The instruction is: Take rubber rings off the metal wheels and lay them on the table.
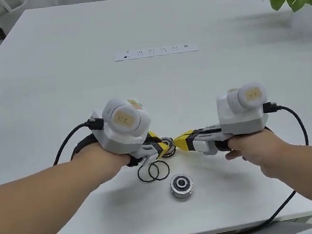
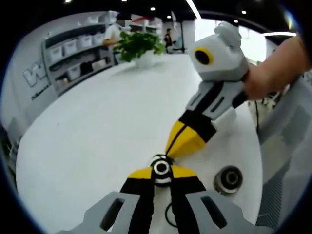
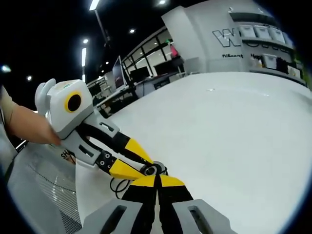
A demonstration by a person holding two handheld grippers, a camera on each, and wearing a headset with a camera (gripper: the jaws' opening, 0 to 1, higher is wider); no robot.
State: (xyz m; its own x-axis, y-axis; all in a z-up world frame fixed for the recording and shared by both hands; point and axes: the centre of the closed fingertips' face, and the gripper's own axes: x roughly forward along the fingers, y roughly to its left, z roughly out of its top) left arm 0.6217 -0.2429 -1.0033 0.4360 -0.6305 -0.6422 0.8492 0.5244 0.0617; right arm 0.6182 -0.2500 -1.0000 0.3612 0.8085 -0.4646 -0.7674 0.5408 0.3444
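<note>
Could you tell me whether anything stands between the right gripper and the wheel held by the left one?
Nothing visible does: the right gripper has its tips right at the wheel clamped by the left gripper.

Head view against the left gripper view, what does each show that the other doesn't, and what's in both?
Head view: a white power strip and the left hand. Left gripper view: stocked wall shelves. Both: the left gripper shut on a metal wheel, the right gripper meeting it, a second wheel lying loose, and the plant.
</note>
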